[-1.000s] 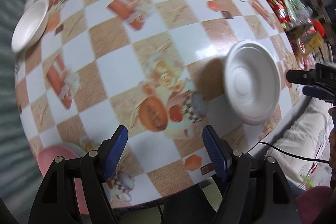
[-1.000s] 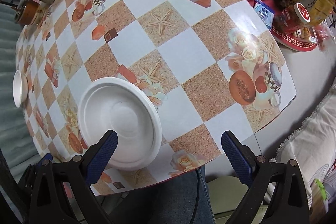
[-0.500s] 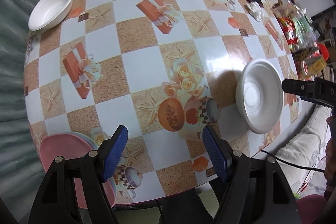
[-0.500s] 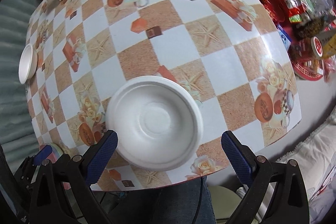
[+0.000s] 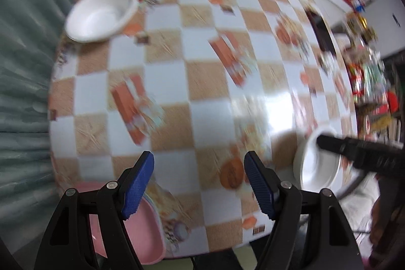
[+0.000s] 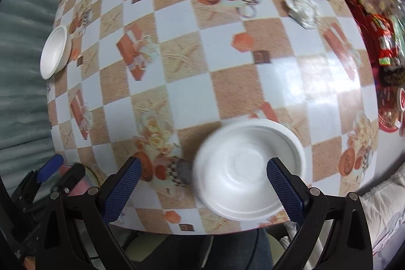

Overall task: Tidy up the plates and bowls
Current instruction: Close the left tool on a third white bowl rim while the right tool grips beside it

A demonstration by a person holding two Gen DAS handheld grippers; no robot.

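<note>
Two white bowls and one pink plate on the table.

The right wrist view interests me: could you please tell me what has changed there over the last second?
The white plate has slid across the view from under the left finger to partly under the right finger, so the right gripper has swept sideways over the table. Nothing was gripped or released. The plate and the white bowl rest where they were, and both grippers stay open.
</note>
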